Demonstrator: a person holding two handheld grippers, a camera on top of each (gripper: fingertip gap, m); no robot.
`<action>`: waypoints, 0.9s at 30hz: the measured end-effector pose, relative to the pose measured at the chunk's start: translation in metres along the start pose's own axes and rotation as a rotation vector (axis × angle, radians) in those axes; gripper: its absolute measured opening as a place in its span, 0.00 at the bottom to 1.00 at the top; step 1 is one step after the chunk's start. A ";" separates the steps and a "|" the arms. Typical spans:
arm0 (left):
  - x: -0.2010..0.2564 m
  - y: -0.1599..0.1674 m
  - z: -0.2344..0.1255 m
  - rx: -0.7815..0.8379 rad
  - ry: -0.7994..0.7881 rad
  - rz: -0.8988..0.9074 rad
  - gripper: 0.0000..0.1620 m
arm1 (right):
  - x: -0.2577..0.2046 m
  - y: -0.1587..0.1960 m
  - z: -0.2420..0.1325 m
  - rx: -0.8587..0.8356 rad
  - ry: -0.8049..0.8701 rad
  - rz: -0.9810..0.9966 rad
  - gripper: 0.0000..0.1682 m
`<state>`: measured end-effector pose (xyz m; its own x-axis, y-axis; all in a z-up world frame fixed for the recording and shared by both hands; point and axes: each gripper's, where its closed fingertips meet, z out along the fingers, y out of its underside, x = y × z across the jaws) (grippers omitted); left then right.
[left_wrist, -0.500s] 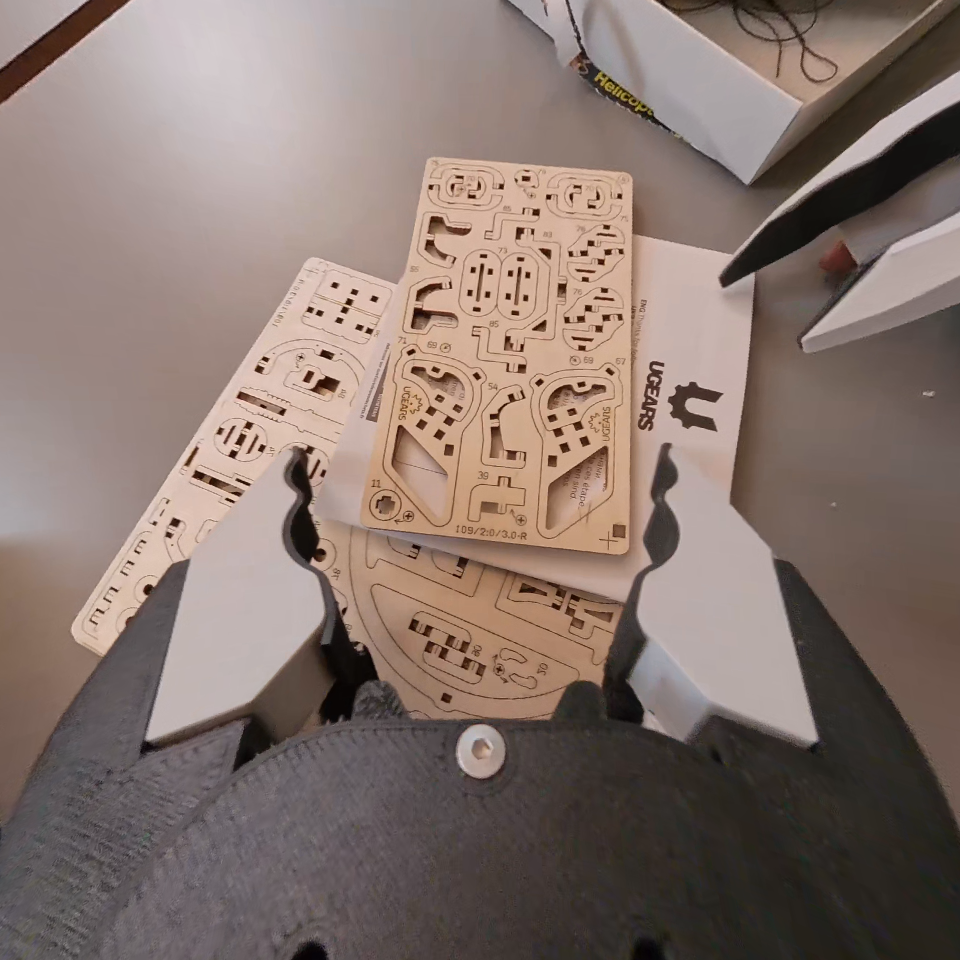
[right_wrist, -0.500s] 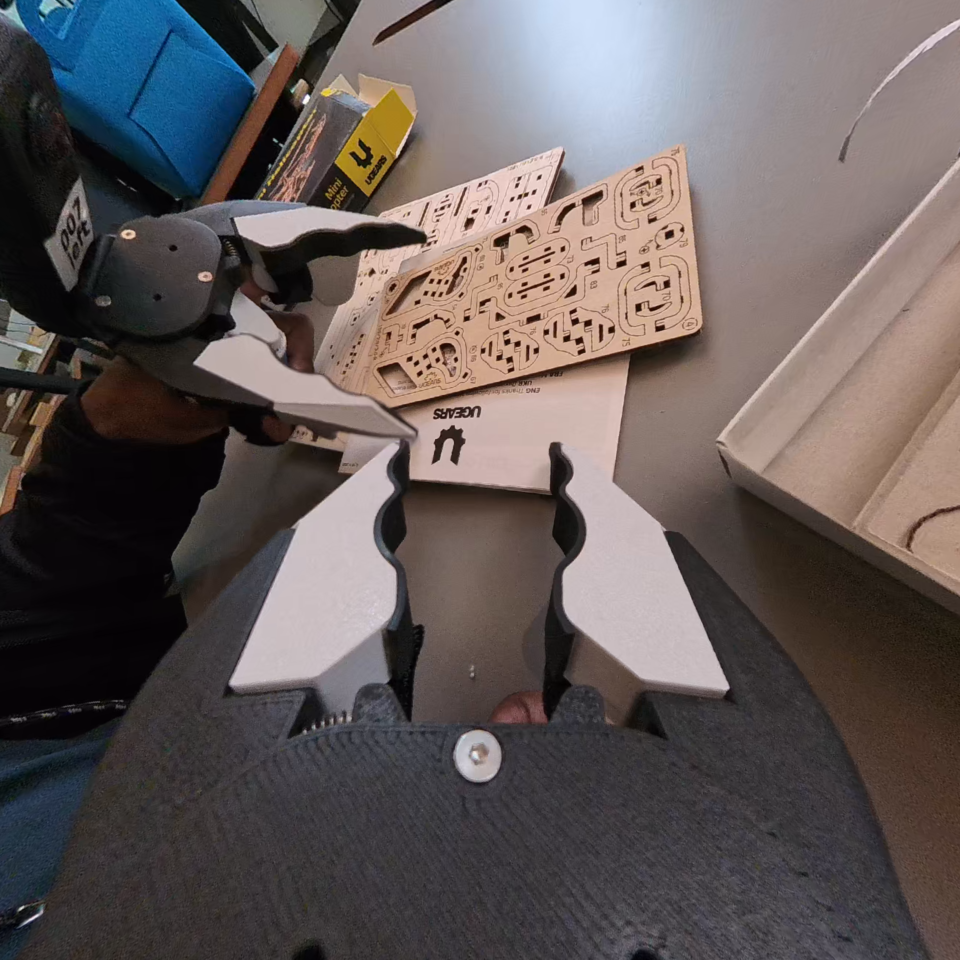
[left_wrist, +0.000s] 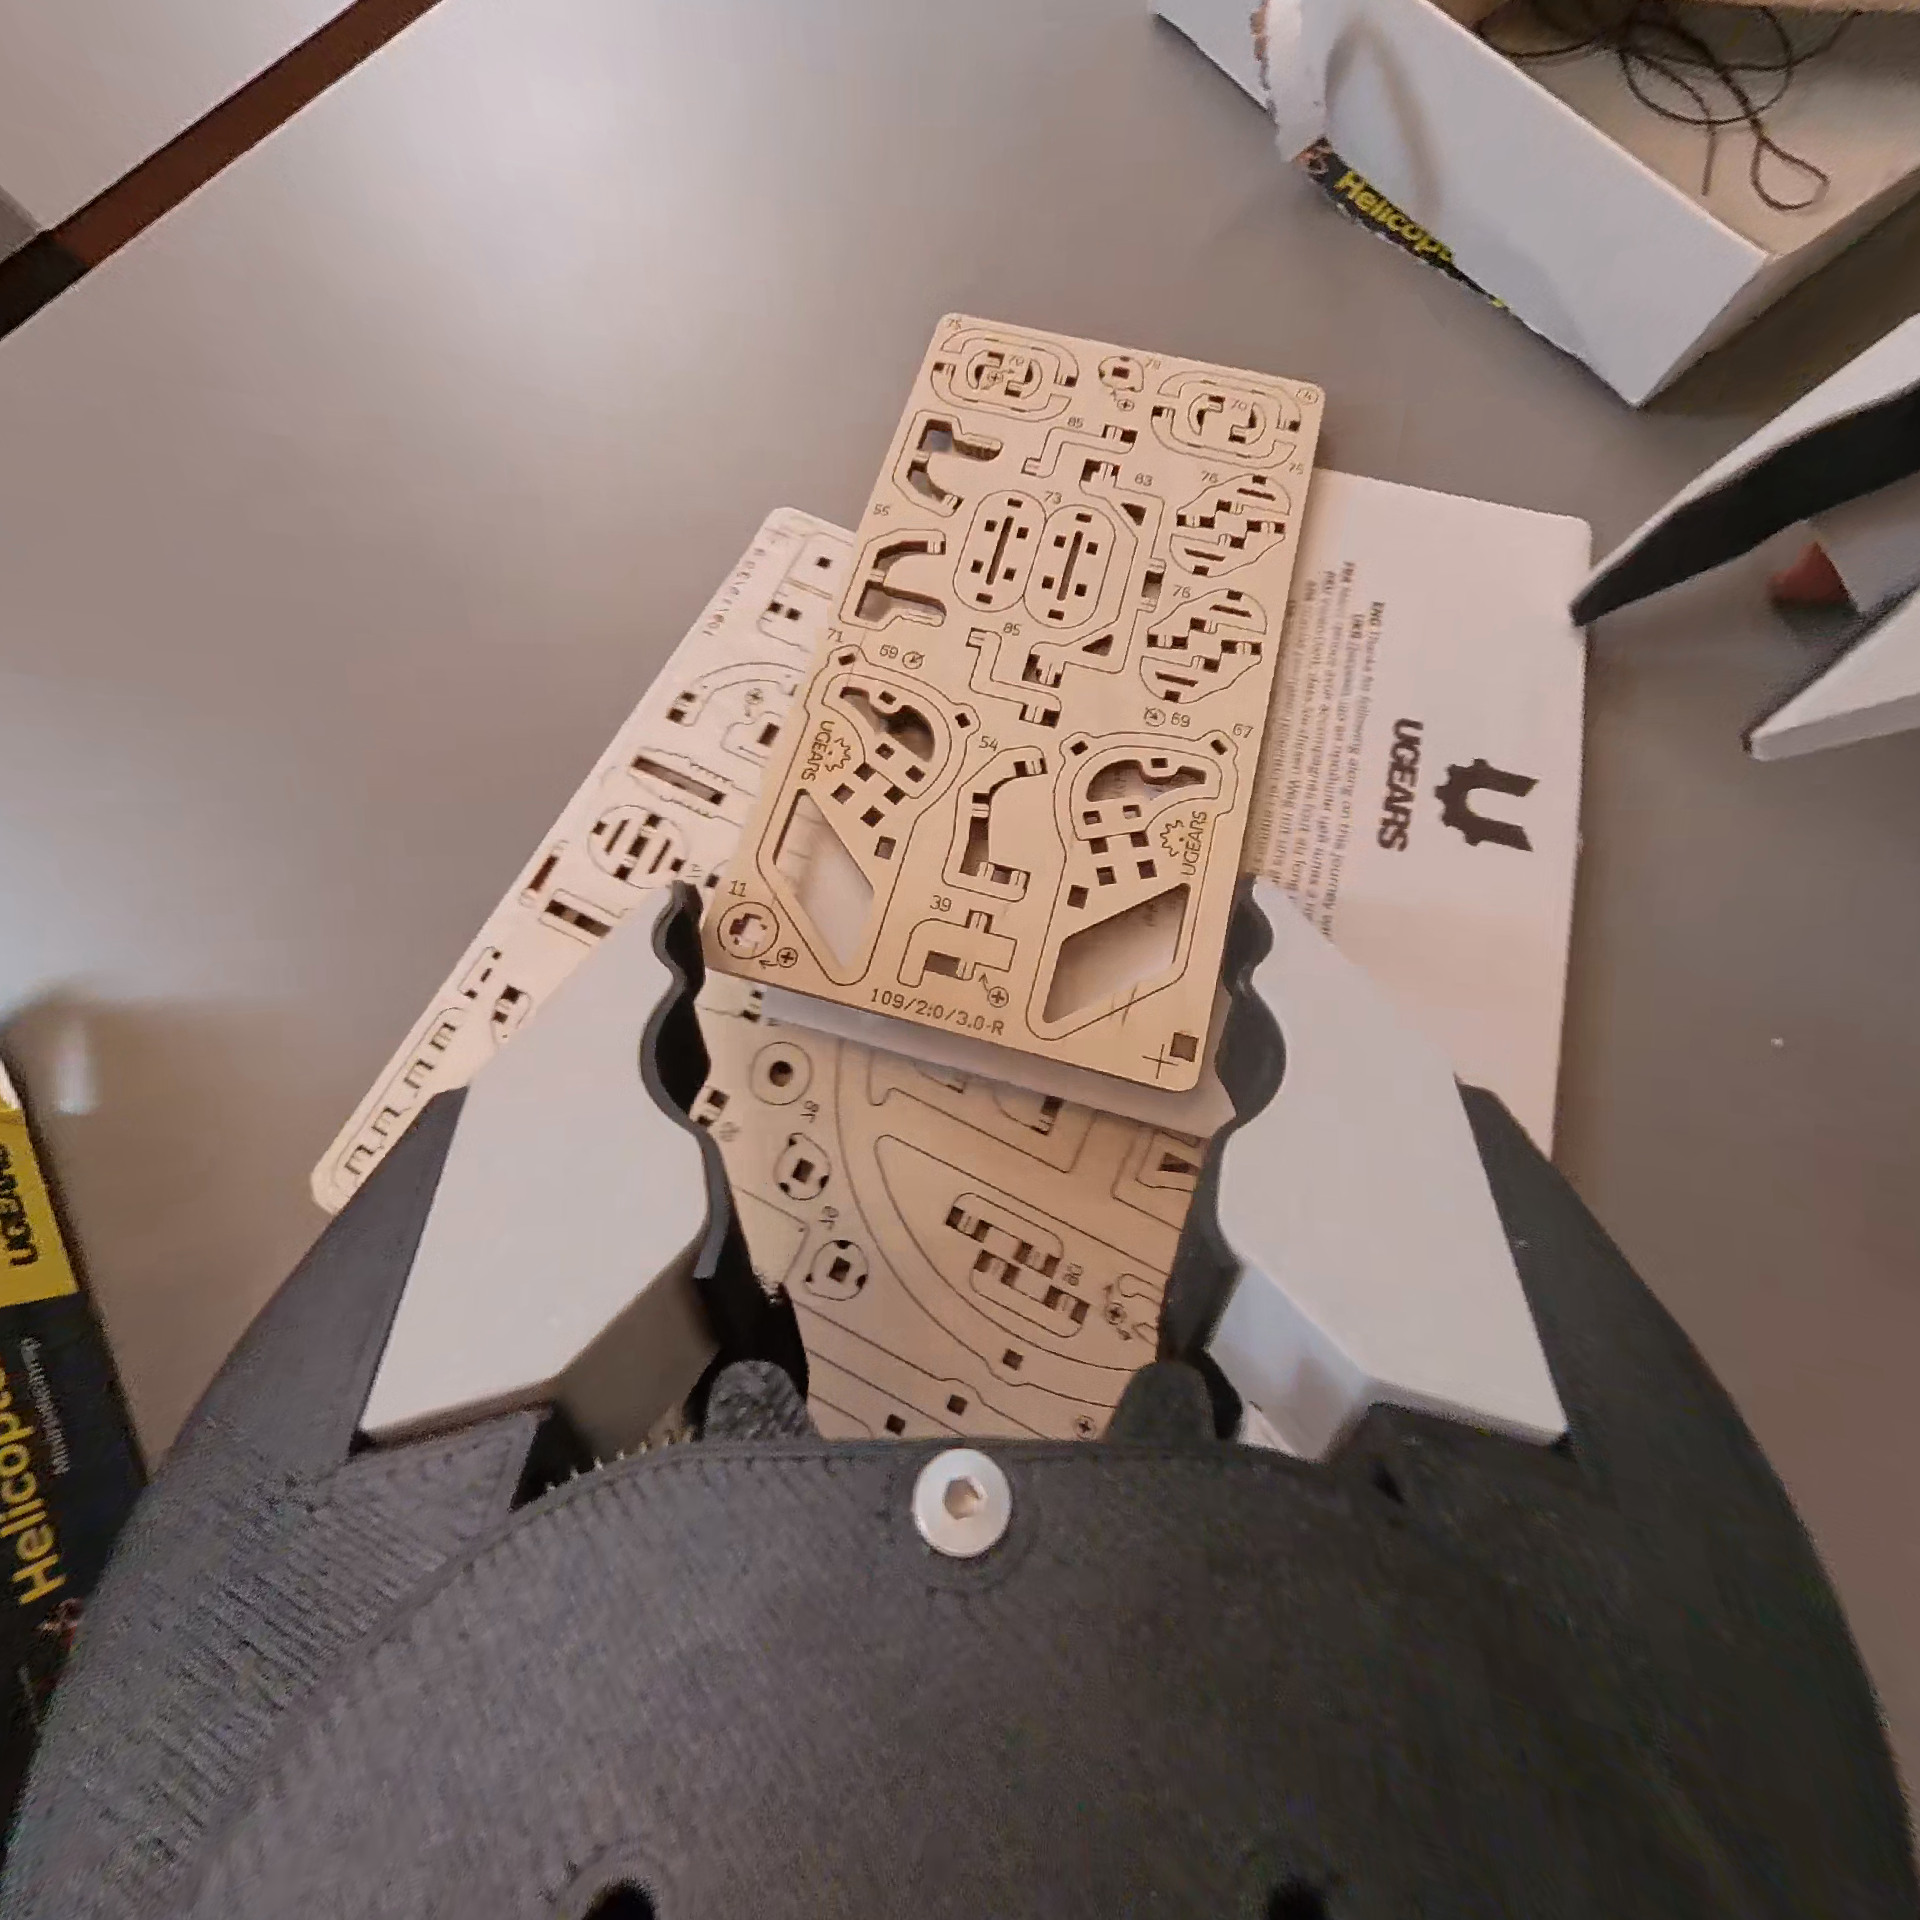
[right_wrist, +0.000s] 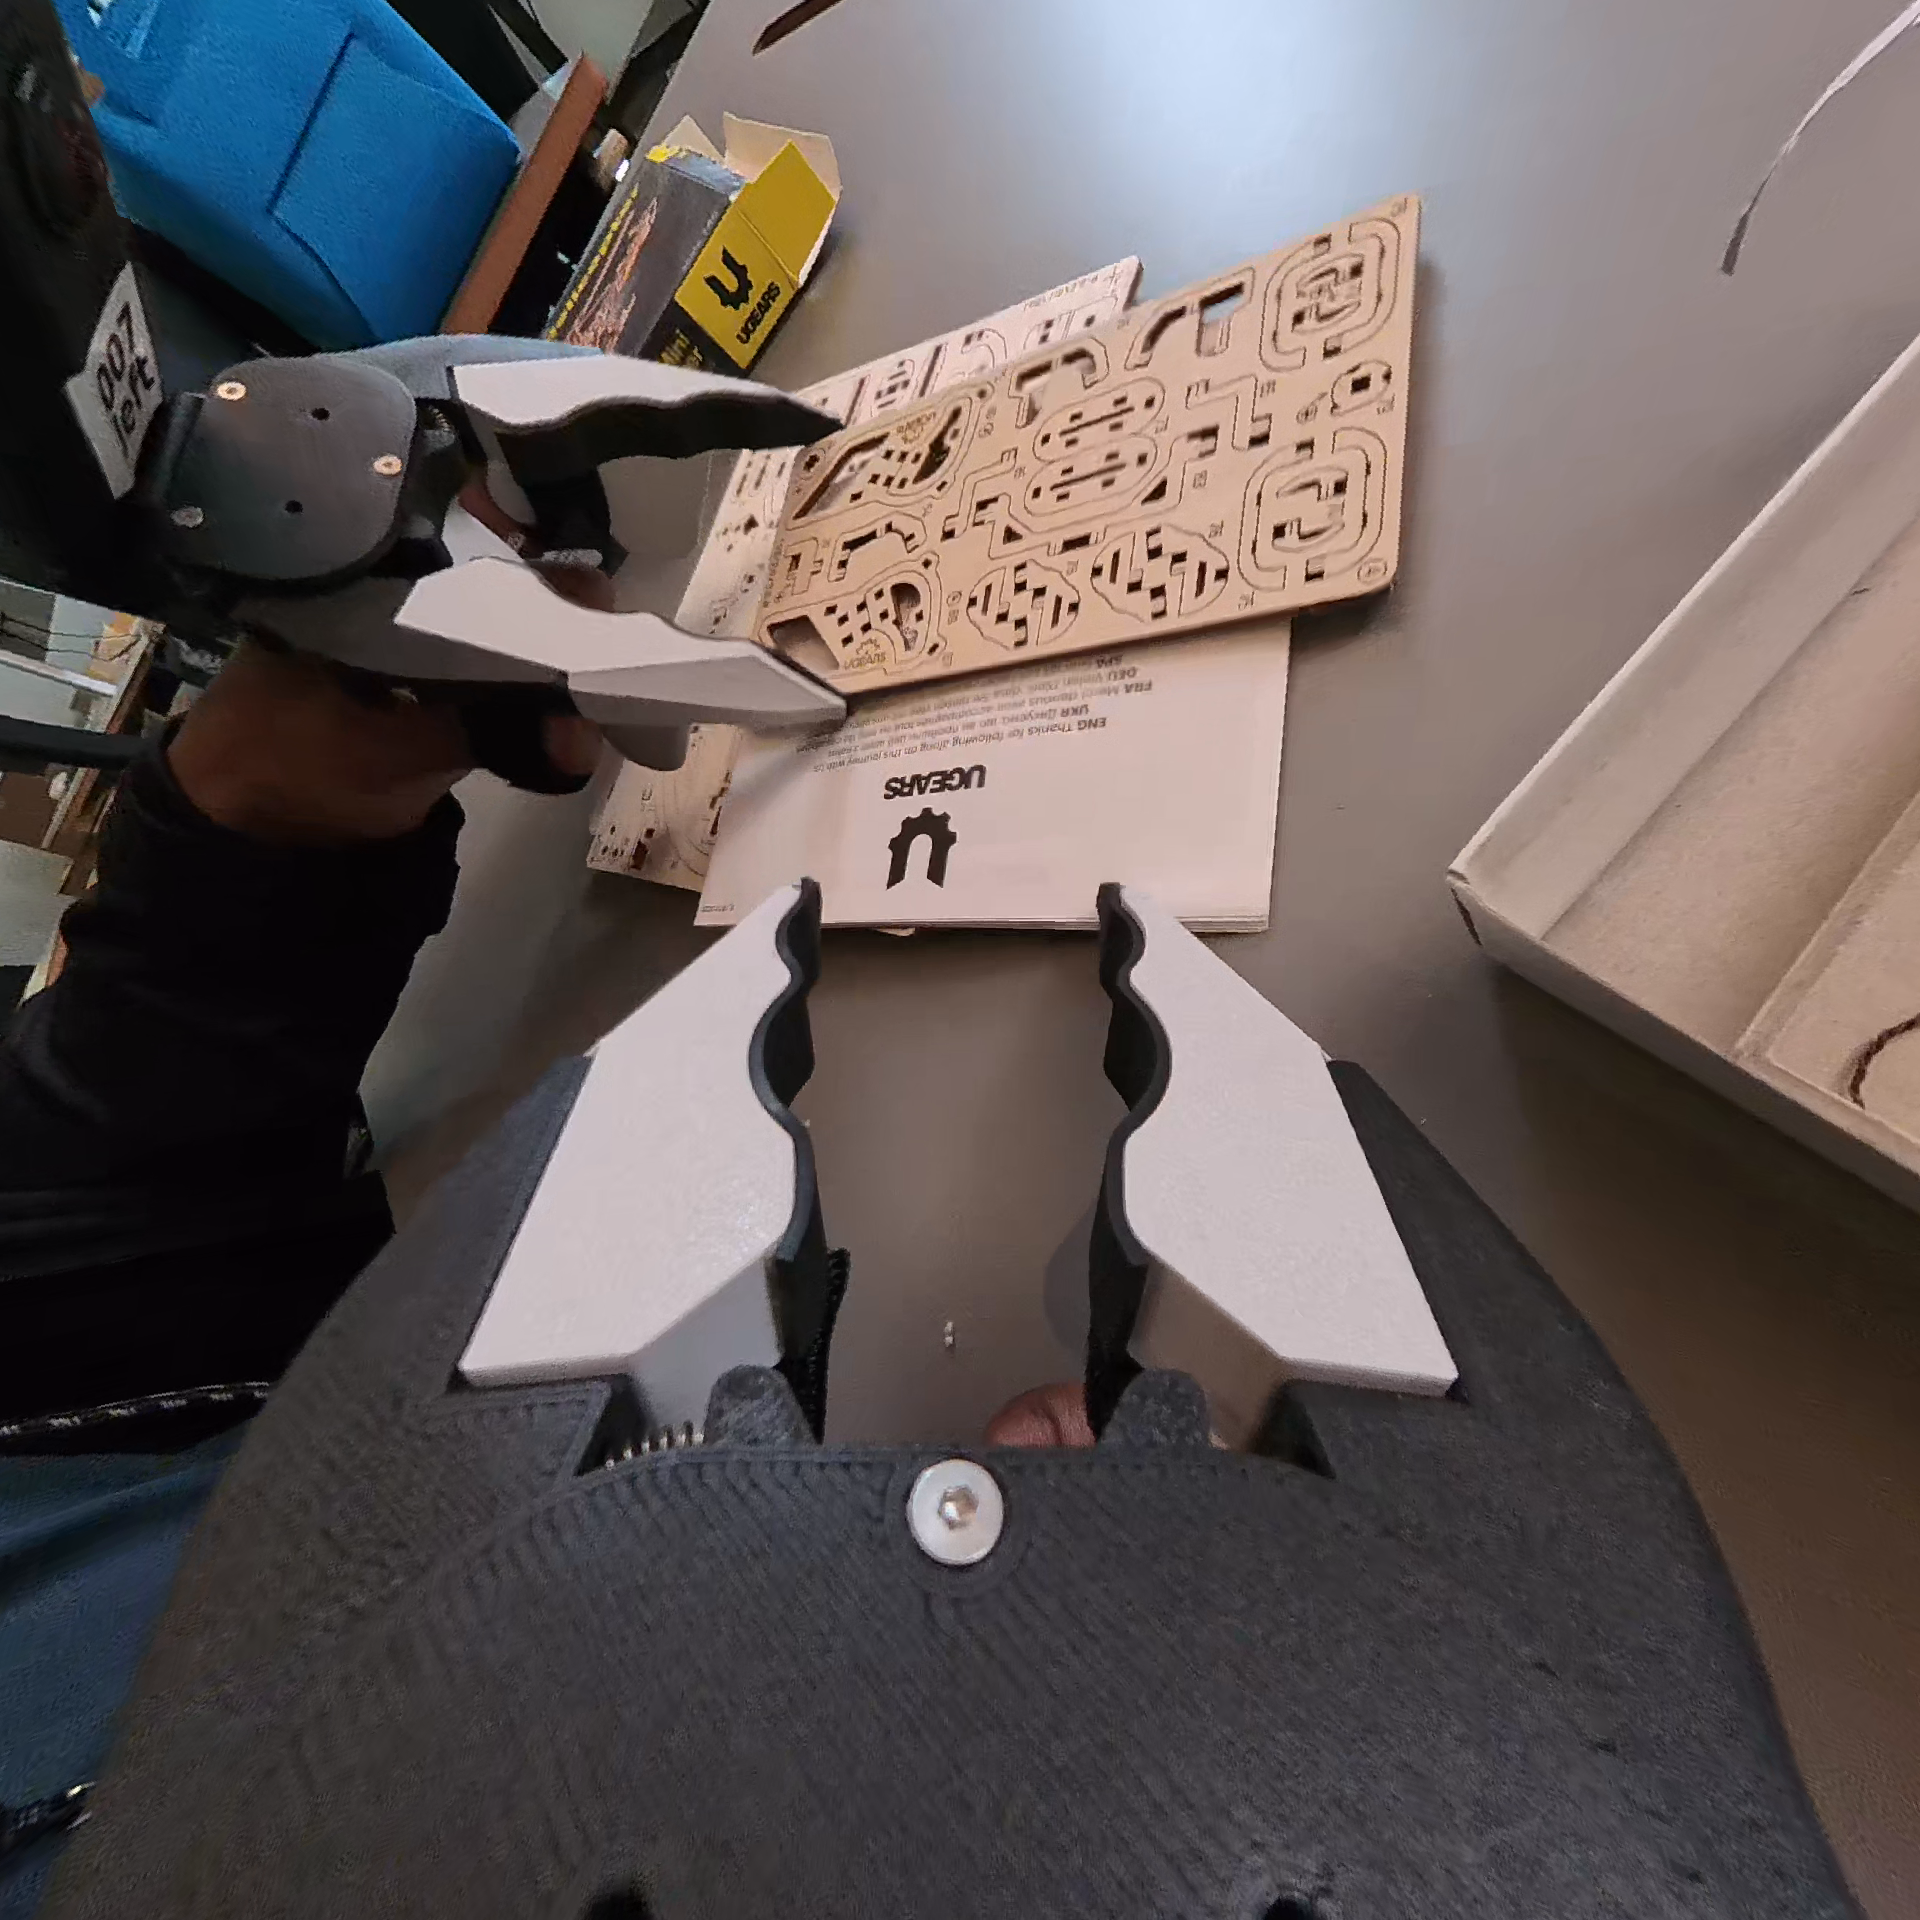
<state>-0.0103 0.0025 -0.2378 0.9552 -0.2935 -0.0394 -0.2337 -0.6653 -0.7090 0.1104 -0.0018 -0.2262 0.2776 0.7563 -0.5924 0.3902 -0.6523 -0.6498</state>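
Since half a second ago the left gripper (left_wrist: 961, 904) has advanced, its wide-open jaws now flanking the near end of the top plywood sheet (left_wrist: 1049, 686) lying on the booklet (left_wrist: 1455, 727); thin, light, snappable, best pinched at that solid edge, while the right gripper (right_wrist: 956, 904) hovers open, empty.

On the tabletop (left_wrist: 436, 436) a laser-cut wooden sheet (left_wrist: 1039, 707) lies on top of a booklet (left_wrist: 1455, 831) and partly over a second wooden sheet (left_wrist: 582, 914) to its left; a third sheet (left_wrist: 987, 1247) sits beneath, nearer the left tongs (left_wrist: 961, 914). An open box (left_wrist: 1558, 208) stands behind and right — a kit carton (left_wrist: 42, 1351) at near left. The right tongs (right_wrist: 956, 904) sit just before the booklet's edge.
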 end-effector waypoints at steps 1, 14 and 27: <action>-0.004 0.000 0.000 0.001 -0.011 -0.010 0.62 | 0.000 0.000 0.000 -0.002 0.002 -0.002 0.32; -0.023 -0.008 -0.038 0.181 -0.016 0.027 0.79 | -0.003 -0.001 -0.006 0.034 -0.015 -0.010 0.32; 0.079 0.013 -0.041 0.224 0.097 0.776 0.48 | -0.006 -0.002 -0.006 0.038 -0.039 -0.009 0.32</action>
<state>0.0544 -0.0568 -0.2213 0.5136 -0.6795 -0.5239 -0.7712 -0.0979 -0.6291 0.1131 -0.0048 -0.2190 0.2392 0.7602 -0.6041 0.3588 -0.6473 -0.6725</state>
